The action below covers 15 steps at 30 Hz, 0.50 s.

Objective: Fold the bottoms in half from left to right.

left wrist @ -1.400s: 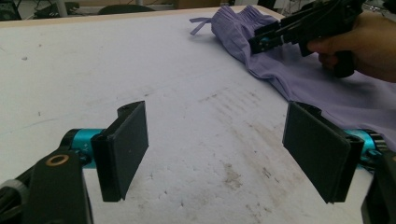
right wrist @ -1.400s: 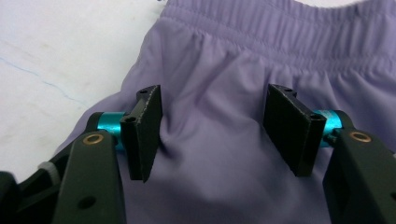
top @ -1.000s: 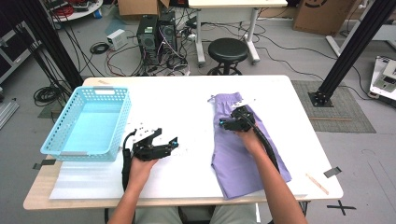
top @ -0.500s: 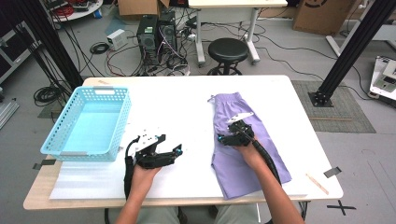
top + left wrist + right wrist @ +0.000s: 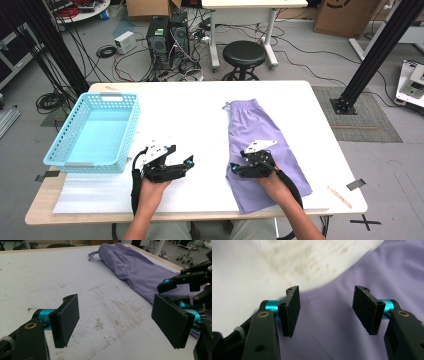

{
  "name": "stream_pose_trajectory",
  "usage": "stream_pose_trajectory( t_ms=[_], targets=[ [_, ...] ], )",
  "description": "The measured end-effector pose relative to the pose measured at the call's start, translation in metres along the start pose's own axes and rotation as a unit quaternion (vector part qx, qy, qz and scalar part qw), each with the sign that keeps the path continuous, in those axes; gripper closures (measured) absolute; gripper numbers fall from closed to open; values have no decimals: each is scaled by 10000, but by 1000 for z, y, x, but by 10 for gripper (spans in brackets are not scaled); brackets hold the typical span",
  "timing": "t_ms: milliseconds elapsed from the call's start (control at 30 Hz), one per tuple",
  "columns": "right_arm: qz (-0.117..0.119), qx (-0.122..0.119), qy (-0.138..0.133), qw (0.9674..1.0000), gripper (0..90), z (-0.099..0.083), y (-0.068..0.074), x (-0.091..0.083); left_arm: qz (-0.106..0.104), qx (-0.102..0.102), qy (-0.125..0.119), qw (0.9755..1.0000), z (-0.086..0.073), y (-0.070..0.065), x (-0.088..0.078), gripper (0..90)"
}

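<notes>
My right fingers [image 5: 325, 311] stand apart with nothing between them, over the near left edge of the purple shorts [image 5: 262, 145] lying flat on the desk [image 5: 200, 110]. My left fingers [image 5: 115, 320], also open and empty, wait beside. I judge I'm lining up a grab; next, lower and pinch the hem.

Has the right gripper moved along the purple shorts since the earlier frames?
Yes. The right gripper has slid from near the waistband of the purple shorts down toward the hem, nearer the person's edge of the table. Its jaws stand open.
</notes>
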State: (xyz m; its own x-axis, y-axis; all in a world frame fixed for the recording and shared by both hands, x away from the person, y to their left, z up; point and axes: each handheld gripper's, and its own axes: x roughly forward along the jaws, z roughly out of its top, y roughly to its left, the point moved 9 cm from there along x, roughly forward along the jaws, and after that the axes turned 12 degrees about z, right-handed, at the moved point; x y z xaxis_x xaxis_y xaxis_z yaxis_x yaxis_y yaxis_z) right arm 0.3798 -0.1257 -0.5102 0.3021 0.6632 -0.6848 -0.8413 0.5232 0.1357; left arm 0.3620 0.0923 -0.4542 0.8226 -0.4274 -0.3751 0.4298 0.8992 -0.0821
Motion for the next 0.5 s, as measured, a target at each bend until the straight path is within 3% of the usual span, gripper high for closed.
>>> stream_pose_trajectory(
  t_ms=[267, 400, 500],
  targets=[
    [246, -123, -102, 9996, 389, -1, 18, -8, -30, 34, 32, 10000, 0, -4, 4, 225],
    [202, -286, 155, 9993, 389, -11, 27, -4, -55, 37, 20, 10000, 1, -6, 5, 224],
    [286, -159, -62, 9994, 389, -10, 28, -11, -64, 49, 31, 10000, 1, -8, 7, 224]
  ],
)
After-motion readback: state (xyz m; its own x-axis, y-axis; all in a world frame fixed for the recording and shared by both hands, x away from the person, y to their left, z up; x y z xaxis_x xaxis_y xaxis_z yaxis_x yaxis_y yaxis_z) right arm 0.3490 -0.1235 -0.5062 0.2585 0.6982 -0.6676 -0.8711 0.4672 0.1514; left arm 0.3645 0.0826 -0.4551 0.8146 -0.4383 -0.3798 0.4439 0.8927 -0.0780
